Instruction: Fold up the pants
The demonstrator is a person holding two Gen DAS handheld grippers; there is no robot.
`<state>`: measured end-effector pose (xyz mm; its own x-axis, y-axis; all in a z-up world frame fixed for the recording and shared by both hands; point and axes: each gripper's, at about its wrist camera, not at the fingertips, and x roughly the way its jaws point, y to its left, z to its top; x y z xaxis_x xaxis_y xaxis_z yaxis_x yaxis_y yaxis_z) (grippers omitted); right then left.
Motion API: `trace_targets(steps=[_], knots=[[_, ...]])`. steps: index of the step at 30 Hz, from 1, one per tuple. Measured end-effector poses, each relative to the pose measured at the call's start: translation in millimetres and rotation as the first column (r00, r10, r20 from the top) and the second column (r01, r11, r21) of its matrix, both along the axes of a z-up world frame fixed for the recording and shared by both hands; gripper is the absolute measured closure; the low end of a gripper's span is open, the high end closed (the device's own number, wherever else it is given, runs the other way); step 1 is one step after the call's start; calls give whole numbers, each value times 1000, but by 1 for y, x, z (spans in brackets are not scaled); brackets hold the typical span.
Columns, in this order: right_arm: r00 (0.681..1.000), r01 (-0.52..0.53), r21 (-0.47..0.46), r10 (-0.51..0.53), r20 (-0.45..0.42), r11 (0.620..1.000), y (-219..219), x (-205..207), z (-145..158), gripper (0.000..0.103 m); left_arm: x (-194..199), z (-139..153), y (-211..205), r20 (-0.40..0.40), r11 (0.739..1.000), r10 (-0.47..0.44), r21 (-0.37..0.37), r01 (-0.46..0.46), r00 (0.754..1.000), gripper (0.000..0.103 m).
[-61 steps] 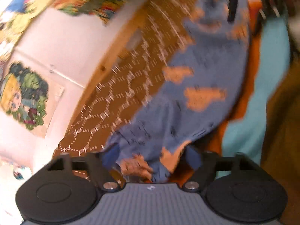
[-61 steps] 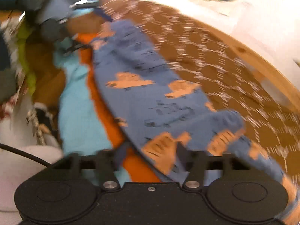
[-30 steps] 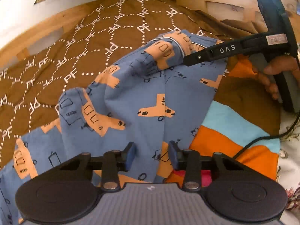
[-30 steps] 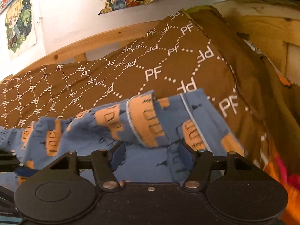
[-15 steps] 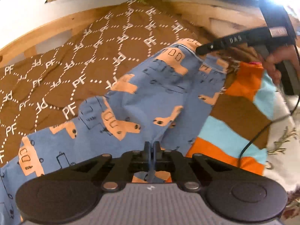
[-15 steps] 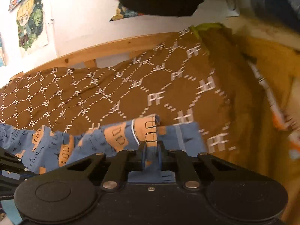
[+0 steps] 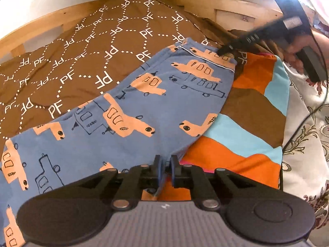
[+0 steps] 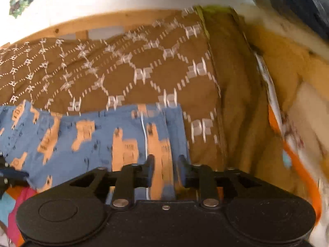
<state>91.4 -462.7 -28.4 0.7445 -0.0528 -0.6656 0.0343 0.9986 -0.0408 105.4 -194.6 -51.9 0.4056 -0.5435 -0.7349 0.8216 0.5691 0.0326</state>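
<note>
2 grippers worked the blue pants, which lay spread flat across the brown PF-patterned bedspread, running from the near left up toward the far right. At the far left and along the back, the wooden bed frame edged the bedspread below a white wall. We saw our left gripper at the near edge of the pants, its fingers drawn almost together with a thin fold of blue fabric caught between them; we could not tell whether they pinched it tight. To the right of the pants, a striped blanket in orange, brown and light blue lay under their right edge. Further right, a white floral sheet carried a black cable. At the far right of the left wrist view, our right gripper reached in with its tip touching the waistband corner. In the blurred right wrist view, that right gripper had its fingers slightly parted, straddling the edge of the pants with cloth between them but not clamped.
</note>
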Motion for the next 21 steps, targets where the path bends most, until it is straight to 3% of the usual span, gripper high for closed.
trace_targets(steps=[6,7,9,11,17,21], knots=[[998,-50,-37,49,-26,998,-4,57,-3,68,-3,-4,1,8,999,40,-21,-40,999,93],[998,-54,-29,53,-28,998,-6,63,-6,71,-3,-4,2,13,999,43,-22,-43,999,93],[997,-74,-13,74,-31,997,-6,68,-8,90,-5,-4,2,18,999,49,-24,-49,999,93],[996,-83,-35,83,-18,996,-5,65,-4,98,-5,-4,2,23,998,53,-24,-53,998,93],[998,-44,-91,48,38,995,-10,52,12,99,-8,2,0,39,998,35,-60,-33,999,93],[999,-39,-129,43,30,991,-10,61,9,99,-8,-3,-9,68,998,39,-42,-36,997,93]])
